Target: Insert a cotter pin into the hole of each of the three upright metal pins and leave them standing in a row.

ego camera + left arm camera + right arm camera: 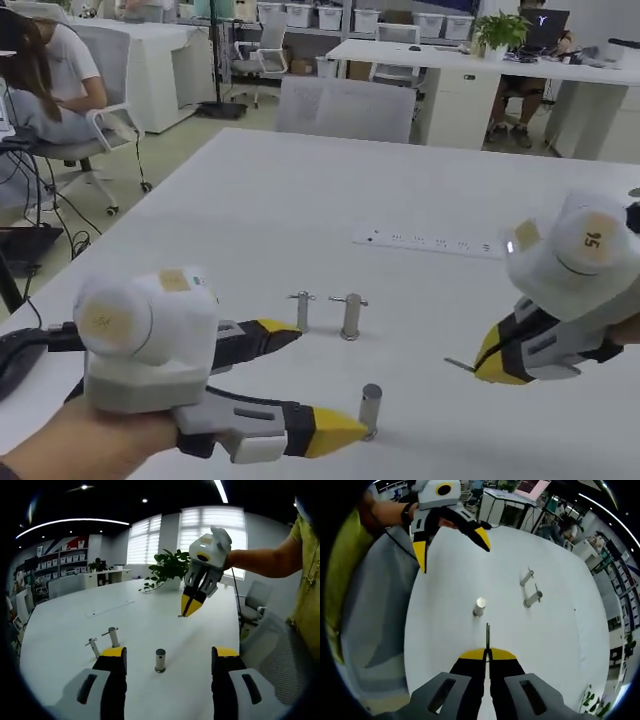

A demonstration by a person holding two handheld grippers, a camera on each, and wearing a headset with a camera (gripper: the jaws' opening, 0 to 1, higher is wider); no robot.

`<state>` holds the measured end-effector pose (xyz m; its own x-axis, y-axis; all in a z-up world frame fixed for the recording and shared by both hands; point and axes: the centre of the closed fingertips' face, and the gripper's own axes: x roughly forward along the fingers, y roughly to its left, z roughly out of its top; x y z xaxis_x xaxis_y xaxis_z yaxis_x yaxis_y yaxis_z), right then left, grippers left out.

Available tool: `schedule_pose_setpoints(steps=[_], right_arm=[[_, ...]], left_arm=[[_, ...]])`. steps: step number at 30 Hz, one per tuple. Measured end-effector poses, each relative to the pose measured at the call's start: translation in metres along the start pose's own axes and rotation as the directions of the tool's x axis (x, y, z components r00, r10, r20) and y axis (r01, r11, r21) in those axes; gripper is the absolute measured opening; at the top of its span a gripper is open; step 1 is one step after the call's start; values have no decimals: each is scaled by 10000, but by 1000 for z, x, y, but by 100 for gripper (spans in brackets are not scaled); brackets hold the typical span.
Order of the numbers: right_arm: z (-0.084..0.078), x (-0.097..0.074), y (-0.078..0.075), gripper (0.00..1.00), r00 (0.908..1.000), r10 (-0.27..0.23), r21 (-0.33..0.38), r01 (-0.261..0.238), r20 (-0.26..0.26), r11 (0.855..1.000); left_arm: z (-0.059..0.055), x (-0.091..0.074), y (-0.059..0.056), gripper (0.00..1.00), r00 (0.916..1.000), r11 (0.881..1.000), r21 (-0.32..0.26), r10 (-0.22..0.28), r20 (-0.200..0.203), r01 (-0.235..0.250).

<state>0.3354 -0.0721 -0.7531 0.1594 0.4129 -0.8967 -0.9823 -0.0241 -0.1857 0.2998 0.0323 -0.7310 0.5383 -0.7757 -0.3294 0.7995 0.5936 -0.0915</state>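
Cotter pin (487,635) - I'm pinching it in my right gripper (487,654), jaws closed tight on it. It's sticking straight out past the yellow tips and hanging in the air, well apart from the pins. My left gripper (170,652) is gaping wide and gripping nothing. In the left gripper view the bare metal pin (160,660) is showing in the gap between the two jaws, touching neither. That pin is standing upright on the white table (300,200), nearer me than the others, with its hole empty. The two back metal pins (350,316) are standing upright side by side farther out, each already carrying a cotter pin through its top - the ends are poking out both sides. A power strip (430,241) is lying flat on the table beyond them. The right gripper is hovering off to the right of the bare pin, its tips pointing toward it.
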Motion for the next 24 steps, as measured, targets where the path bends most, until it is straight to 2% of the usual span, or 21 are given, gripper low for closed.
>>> schedule_pose_setpoints(steps=[2,8,12,24], right_arm=[[10,0,3,2,9999,44,-179,-42,121,9998],[26,0,9,2,9996,204,-509,-193,212,9985],[32,2,14,2,9992,339,-693,-324,194,9971],[46,6,28,2,9973,693,-1199,-659,247,9906]], left_arm=[[2,2,0,66,10000,10000,47,-67,12,67],[6,9,-3,55,9995,9994,130,-327,52,326],[9,15,-10,45,9983,9981,199,-585,62,583],[11,30,-22,28,9941,9936,313,-1082,-70,1084]])
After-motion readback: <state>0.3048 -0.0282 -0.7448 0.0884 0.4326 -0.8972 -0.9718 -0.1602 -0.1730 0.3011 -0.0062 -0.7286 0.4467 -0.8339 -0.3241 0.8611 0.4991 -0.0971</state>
